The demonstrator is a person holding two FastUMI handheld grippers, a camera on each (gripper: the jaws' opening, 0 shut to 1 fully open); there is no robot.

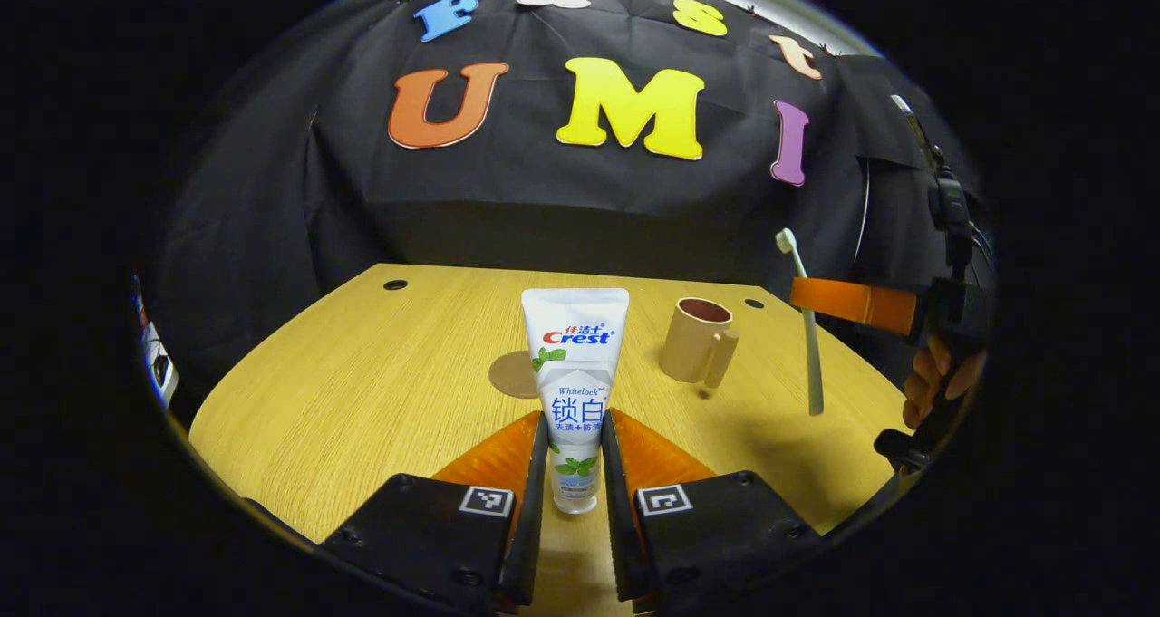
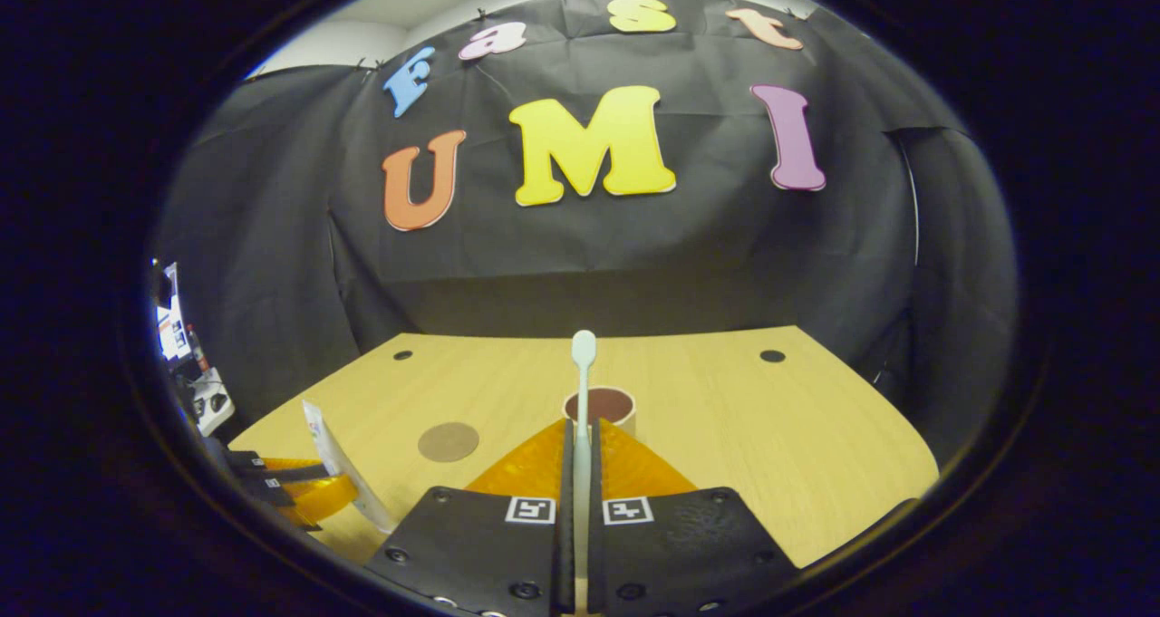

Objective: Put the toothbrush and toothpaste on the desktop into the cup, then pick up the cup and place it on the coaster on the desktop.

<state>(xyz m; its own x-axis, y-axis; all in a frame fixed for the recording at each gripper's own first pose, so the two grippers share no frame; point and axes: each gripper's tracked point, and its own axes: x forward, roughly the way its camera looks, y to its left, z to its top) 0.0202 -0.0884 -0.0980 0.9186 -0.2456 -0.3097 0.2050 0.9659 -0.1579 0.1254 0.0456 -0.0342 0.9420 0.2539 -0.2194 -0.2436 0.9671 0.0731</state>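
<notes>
My left gripper (image 1: pixel 575 427) is shut on a white toothpaste tube (image 1: pixel 575 363), held upright above the wooden desktop (image 1: pixel 362 390). Behind it lies a round brown coaster (image 1: pixel 513 374), and to the right stands a tan cup (image 1: pixel 696 338) with its handle toward me. In the right gripper view my right gripper (image 2: pixel 581 431) is shut on a pale toothbrush (image 2: pixel 582 390), head up, with the cup (image 2: pixel 600 408) just beyond the fingertips. The left gripper view also shows that right gripper (image 1: pixel 861 304) holding the toothbrush (image 1: pixel 807 327) right of the cup.
A person's hand (image 1: pixel 933 377) holds the right gripper at the desk's right edge. Cable holes (image 1: pixel 395 284) sit near the desk's back corners. In the right gripper view the coaster (image 2: pixel 449 441) lies left of the cup, and the tube (image 2: pixel 340 467) stands at the far left.
</notes>
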